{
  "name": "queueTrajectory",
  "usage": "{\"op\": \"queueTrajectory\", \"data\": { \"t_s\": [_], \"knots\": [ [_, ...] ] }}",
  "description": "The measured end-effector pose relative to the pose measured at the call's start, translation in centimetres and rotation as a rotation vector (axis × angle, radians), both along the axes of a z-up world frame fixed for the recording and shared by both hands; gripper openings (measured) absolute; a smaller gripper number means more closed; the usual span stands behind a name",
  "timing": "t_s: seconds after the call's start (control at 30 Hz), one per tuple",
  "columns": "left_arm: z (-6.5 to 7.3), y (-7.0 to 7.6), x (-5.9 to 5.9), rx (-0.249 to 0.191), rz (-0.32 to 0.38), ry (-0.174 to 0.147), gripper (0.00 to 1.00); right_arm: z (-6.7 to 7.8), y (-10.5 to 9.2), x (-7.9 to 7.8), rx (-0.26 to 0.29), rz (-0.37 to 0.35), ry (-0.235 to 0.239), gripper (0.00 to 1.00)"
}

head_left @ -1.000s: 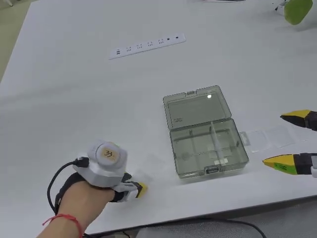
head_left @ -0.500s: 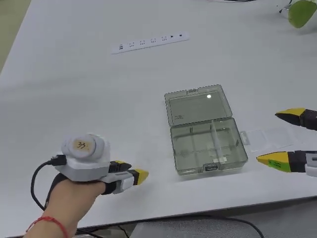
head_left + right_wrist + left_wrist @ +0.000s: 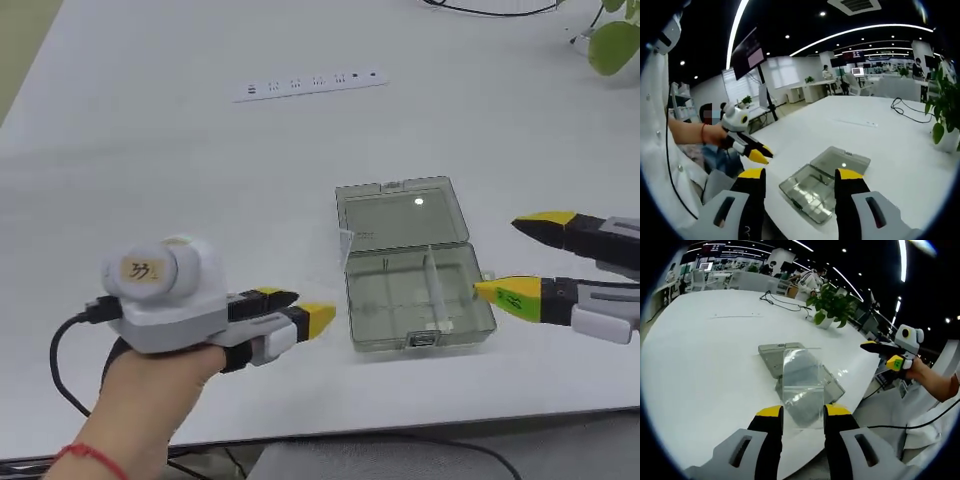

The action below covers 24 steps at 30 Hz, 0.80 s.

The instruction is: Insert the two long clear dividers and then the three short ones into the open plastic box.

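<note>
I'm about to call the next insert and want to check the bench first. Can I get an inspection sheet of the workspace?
Surface: white table, no spills seen.
Job's things: open plastic box, lid laid back; inserted divider standing in the base; clear divider held above the table.
Clutter: power strip on the far side.
Grippers: left hand-held gripper shut on the clear divider; right hand-held gripper open, empty, beside the box.
Cables: gripper cable trailing from the left one; far cable at the table's far edge.
Surroundings: potted plant; open office beyond.
</note>
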State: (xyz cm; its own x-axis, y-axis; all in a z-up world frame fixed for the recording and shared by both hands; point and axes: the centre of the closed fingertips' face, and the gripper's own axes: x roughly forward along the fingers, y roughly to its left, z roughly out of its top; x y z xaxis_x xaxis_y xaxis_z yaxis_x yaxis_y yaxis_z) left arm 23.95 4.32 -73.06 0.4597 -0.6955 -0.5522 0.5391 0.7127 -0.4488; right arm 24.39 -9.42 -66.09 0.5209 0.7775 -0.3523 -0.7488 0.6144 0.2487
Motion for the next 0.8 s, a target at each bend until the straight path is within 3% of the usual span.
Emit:
{"op": "queueTrajectory", "data": {
  "t_s": [0.27, 0.5, 0.63, 0.8],
  "knots": [
    [2.2, -2.4, 0.3, -0.064, -0.017, -0.058, 0.30, 1.1, 3.0, 0.5, 0.091, -0.062, 0.083, 0.40],
    [3.4, -4.1, 0.4, -0.091, -0.038, -0.094, 0.30, 0.3, 5.7, 0.0, 0.095, -0.054, 0.135, 0.29],
    [4.0, -4.8, 0.4, -0.100, -0.063, -0.119, 0.30, -0.3, 6.3, 0.0, 0.092, -0.068, 0.161, 0.24],
    [4.2, -5.2, 0.4, -0.104, -0.073, -0.129, 0.30, -0.2, 6.8, 0.4, 0.122, -0.096, 0.185, 0.18]
  ]
}}
